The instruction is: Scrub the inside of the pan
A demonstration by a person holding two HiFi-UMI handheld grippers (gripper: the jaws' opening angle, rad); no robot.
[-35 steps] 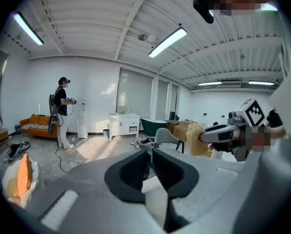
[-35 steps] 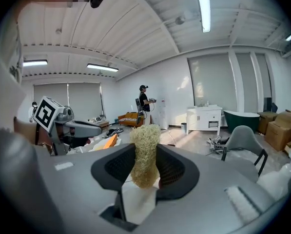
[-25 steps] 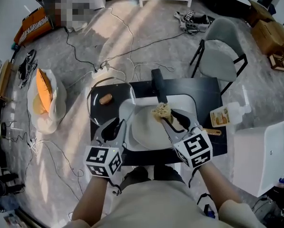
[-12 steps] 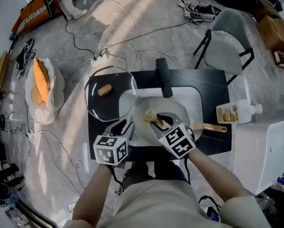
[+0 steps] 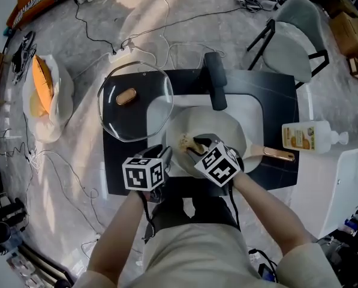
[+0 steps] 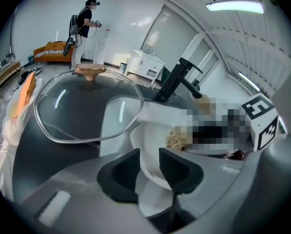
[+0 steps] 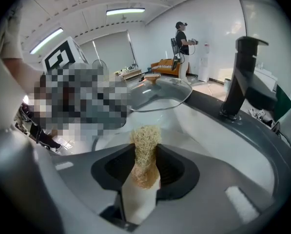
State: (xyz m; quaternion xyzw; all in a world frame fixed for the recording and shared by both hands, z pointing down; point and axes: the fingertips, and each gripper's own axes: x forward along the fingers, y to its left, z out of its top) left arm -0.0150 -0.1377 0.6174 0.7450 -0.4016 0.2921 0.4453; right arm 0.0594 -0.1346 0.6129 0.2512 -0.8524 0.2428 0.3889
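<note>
The white-lined pan (image 5: 217, 134) sits in the sink (image 5: 158, 110), its copper handle (image 5: 279, 155) pointing right. My right gripper (image 5: 193, 146) is shut on a beige fibrous scrubber (image 5: 184, 141), which rests on the pan's inside near its left wall. In the right gripper view the scrubber (image 7: 145, 147) stands up between the pads of the gripper (image 7: 145, 172). My left gripper (image 5: 165, 156) is at the pan's near left rim. In the left gripper view the pan's white rim (image 6: 150, 135) runs between the parted jaws of the gripper (image 6: 149, 167), and I see no pad pressing on it.
A glass lid (image 5: 134, 101) with a wooden knob (image 5: 126, 96) lies on the black table, overlapping the sink's left edge. The black faucet (image 5: 215, 83) stands behind the pan. A soap bottle (image 5: 310, 137) lies at the right, a grey chair (image 5: 292, 41) beyond, cables on the floor.
My right gripper has pulled the scrubber from the pan's far side back to its near left side. The left gripper has stayed at the pan's near left rim.
</note>
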